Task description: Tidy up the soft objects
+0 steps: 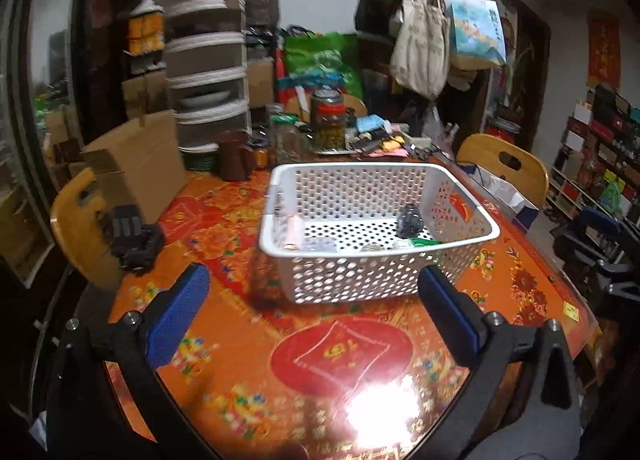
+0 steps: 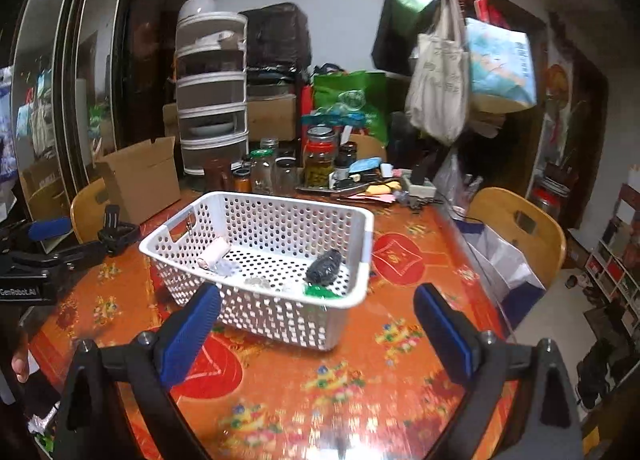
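Note:
A white perforated basket stands on the orange patterned table; it also shows in the right wrist view. Inside lie a dark crumpled soft object, a pale roll, a green packet and small clear items. My left gripper is open and empty, just short of the basket's near wall. My right gripper is open and empty at the basket's near corner. The left gripper also appears at the left edge of the right wrist view.
Jars, a brown jug and small clutter crowd the table's far side. A cardboard box and wooden chairs flank the table. A black object lies at the left edge. A white bag stands right.

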Demonstrator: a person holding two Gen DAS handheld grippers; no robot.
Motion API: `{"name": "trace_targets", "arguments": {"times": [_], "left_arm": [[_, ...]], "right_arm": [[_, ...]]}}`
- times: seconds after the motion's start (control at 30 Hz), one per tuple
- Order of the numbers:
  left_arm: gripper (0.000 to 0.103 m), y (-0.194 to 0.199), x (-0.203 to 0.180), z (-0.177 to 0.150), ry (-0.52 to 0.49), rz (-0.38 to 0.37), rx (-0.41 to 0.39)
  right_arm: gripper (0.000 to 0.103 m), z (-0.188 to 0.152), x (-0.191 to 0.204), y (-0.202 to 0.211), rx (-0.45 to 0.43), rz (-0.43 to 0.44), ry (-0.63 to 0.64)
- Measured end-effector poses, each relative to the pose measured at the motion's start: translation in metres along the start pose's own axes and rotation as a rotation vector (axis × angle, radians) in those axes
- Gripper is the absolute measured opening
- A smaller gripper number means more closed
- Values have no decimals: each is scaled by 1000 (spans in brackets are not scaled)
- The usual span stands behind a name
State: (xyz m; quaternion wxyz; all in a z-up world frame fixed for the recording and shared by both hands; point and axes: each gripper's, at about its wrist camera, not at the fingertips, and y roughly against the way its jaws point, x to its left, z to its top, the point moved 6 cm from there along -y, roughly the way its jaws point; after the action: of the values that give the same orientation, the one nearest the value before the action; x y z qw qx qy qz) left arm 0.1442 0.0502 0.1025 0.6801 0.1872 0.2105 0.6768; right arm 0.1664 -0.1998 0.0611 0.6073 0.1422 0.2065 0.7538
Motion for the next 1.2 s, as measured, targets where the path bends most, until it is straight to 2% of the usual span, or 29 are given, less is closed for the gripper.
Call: {"name": "trace_targets", "arguments": {"times": [0.13, 0.27, 0.33, 0.4, 0.43, 0.5, 0.63, 0.73, 0.9, 1.2], "left_arm": [[103, 50, 4, -22, 3, 18, -55], [103, 95, -1, -48, 1, 52, -90], [103, 118, -7, -63, 7, 47, -109], [103, 128, -18, -74, 7, 21, -97], [103, 128, -24, -78, -1, 6, -78], [103, 121, -33, -79, -19, 3, -57], [103, 105, -42, -79, -13, -9, -39], [103, 96, -42, -79, -13, 10, -35], [103, 78, -40, -74, -13, 16, -22], [103, 73, -38, -76, -11, 20, -23]], "right_arm": [[99, -13, 2, 36, -33, -7, -34], [101, -31, 6, 81, -107, -30, -66], [101, -42, 12, 102, -114, 3, -71], [103, -54, 22, 118, -101, 87, -53], [103, -58, 27, 123, -97, 114, -44], [103, -65, 33, 125, -80, 99, -42], [103, -68, 33, 104, -29, 49, -36], [103, -70, 32, 88, 2, 58, -46], [103, -74, 37, 80, 20, 64, -38], [103, -74, 41, 80, 22, 66, -37]]}}
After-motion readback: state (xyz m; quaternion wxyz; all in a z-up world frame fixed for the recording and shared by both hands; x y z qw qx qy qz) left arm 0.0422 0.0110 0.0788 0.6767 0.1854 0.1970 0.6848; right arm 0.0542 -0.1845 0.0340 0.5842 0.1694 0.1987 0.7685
